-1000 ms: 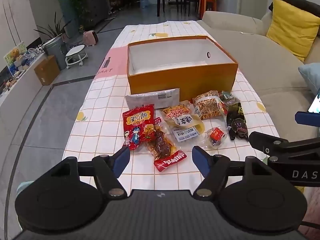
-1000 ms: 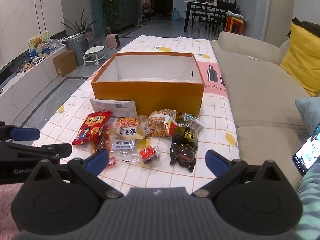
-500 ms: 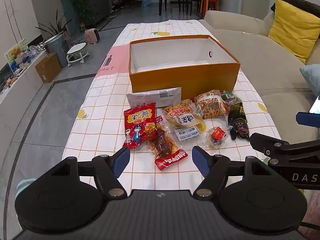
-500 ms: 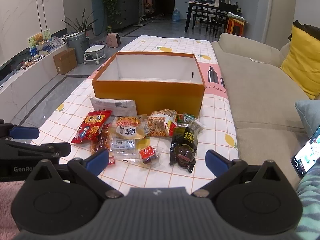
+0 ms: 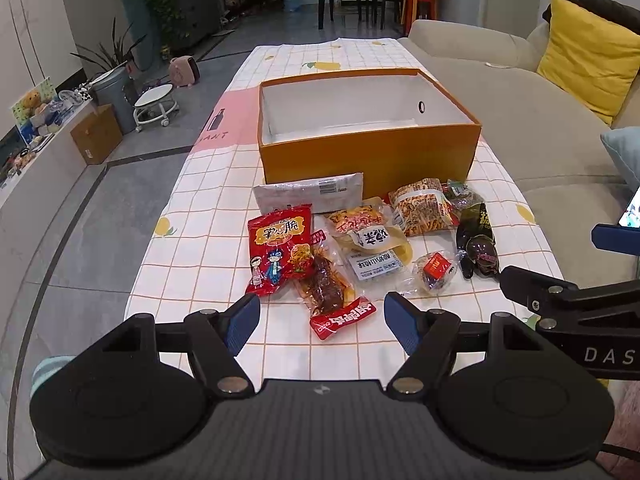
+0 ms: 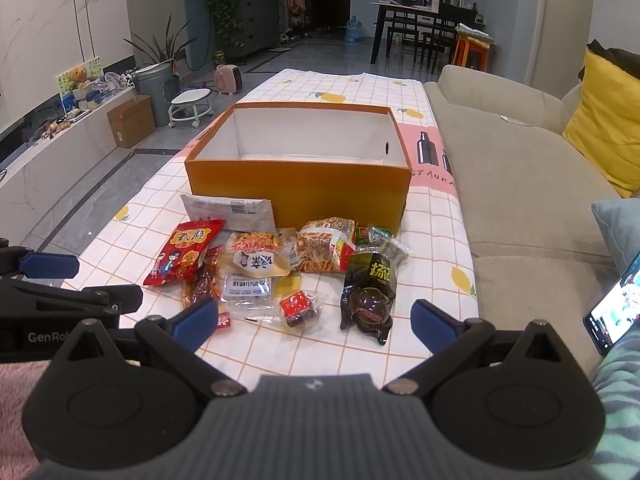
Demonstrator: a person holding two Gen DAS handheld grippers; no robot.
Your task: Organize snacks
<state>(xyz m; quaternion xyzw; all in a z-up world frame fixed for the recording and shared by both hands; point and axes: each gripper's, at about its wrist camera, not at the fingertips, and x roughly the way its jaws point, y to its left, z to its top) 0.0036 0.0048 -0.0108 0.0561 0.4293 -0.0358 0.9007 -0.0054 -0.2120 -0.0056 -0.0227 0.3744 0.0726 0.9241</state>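
An empty orange box (image 5: pixel 372 160) (image 6: pixel 298 190) with a white inside stands on the checked tablecloth (image 5: pixel 208 208). In front of it lie several snack packets: a red packet (image 5: pixel 278 252) (image 6: pixel 182 254), a white packet (image 5: pixel 308 196) (image 6: pixel 230 212), a brown meat snack (image 5: pixel 326 288), a black packet (image 5: pixel 478 242) (image 6: pixel 370 292) and a striped noodle snack (image 5: pixel 422 206) (image 6: pixel 326 248). My left gripper (image 5: pixel 322 316) hovers open just short of the brown meat snack, nothing between its blue pads. My right gripper (image 6: pixel 314 318) is open near the black packet, also holding nothing.
A beige sofa (image 5: pixel 540 120) with a yellow cushion (image 5: pixel 584 60) runs along the table's right side. A phone (image 6: pixel 612 312) sits at the right edge. Left of the table lie grey floor, a cardboard box (image 5: pixel 96 138) and a white stool (image 5: pixel 156 106).
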